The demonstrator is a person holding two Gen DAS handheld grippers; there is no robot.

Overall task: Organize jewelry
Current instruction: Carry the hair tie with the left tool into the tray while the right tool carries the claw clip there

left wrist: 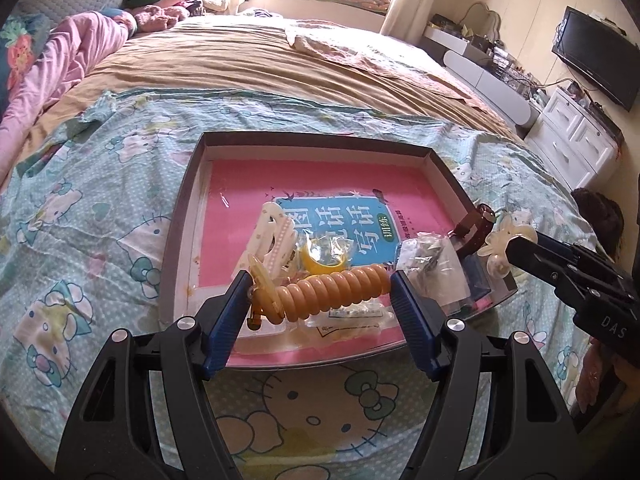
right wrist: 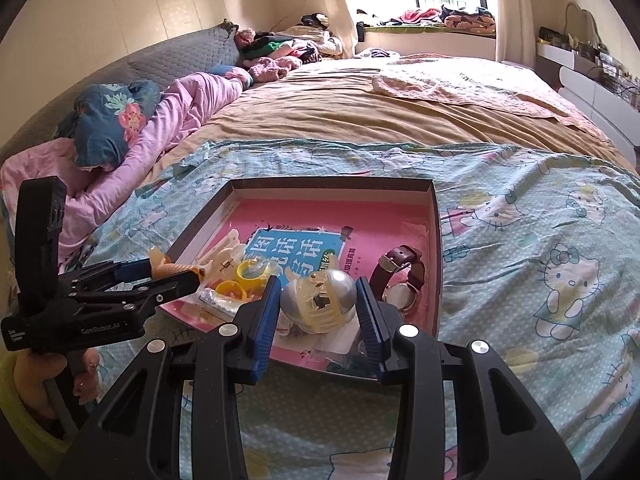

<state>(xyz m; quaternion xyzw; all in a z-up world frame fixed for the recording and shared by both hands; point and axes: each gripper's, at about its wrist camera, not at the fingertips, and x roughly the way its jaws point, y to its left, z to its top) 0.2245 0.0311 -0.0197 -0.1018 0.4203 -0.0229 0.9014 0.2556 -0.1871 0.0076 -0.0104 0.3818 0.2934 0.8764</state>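
Pink book [left wrist: 320, 184] with blue title panel inside dark-rimmed box [left wrist: 188, 184]; beside book, orange spiral hair tie [left wrist: 336, 286], cream hair claw [right wrist: 320, 300], maroon-strapped watch [right wrist: 404, 268]; under box, turquoise cat-print sheet [left wrist: 80, 220]

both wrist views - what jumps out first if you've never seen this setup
The left gripper clamps an orange spiral hair tie over the near edge of a shallow box lined with a pink book. The right gripper pinches a cream hair claw above the same box, beside a brown-strapped watch. Everything sits on a Hello Kitty sheet on the bed.
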